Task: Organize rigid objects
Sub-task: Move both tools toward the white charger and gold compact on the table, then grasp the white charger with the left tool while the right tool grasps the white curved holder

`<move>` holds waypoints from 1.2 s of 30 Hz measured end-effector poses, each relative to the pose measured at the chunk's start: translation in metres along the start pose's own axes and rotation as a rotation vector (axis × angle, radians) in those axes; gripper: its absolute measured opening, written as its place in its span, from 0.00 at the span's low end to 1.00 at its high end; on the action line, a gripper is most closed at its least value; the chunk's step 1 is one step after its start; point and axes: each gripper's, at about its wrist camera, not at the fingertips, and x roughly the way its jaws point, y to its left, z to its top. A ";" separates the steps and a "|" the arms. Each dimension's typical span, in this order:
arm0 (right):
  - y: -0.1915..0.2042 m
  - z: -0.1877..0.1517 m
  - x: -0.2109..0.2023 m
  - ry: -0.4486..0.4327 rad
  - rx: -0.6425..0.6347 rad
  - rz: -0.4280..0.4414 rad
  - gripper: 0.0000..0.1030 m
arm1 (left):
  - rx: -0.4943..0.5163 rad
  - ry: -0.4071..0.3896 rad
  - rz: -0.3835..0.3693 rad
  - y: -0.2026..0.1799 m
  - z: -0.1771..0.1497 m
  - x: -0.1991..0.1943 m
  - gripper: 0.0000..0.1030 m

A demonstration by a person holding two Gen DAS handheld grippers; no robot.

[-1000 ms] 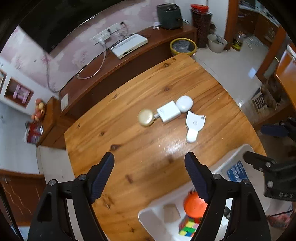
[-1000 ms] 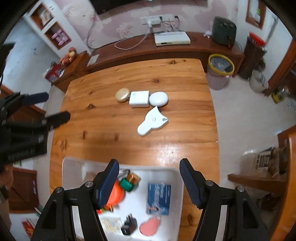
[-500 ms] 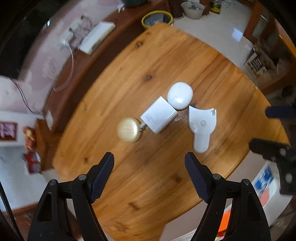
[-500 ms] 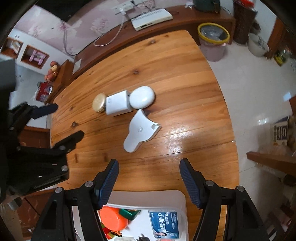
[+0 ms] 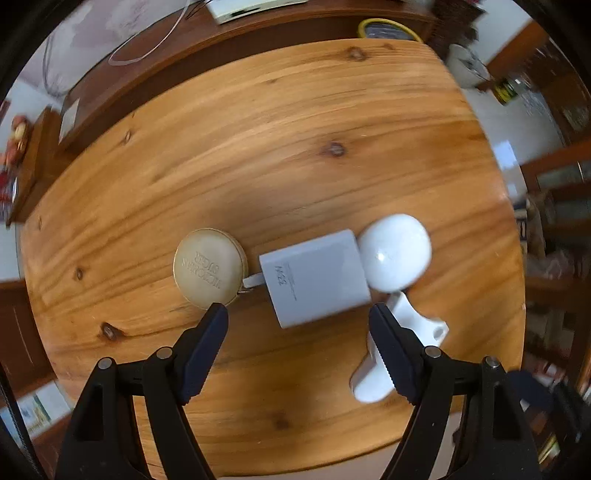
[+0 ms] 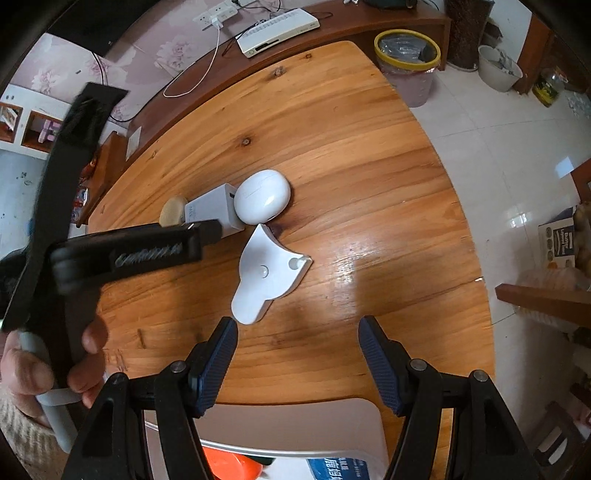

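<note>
On the wooden table [image 5: 258,147] lie a gold round compact [image 5: 208,267], a white square charger block [image 5: 316,277], a white oval case [image 5: 395,253] and a white flat hook-shaped piece [image 5: 399,350]. My left gripper [image 5: 297,325] is open and empty, just short of the charger block. In the right wrist view the same items show: compact [image 6: 173,210], block [image 6: 214,212], oval case [image 6: 263,201], flat piece [image 6: 266,275]. My right gripper [image 6: 297,343] is open and empty, just behind the flat piece. The left gripper's body [image 6: 122,254] reaches in from the left.
A white bin [image 6: 291,432] with an orange item [image 6: 231,465] and a blue packet [image 6: 338,469] sits at the table's near edge under my right gripper. A yellow-rimmed waste bin [image 6: 408,55] stands on the floor beyond the table. A sideboard with a white box [image 6: 277,31] runs behind.
My left gripper has moved forward and down to the charger block. My right gripper has moved forward off the bin toward the flat white piece. Objects have not moved.
</note>
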 end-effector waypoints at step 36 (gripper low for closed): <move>0.013 0.028 0.050 0.070 0.099 -0.009 0.67 | -0.188 -0.006 -0.152 0.016 0.002 0.012 0.60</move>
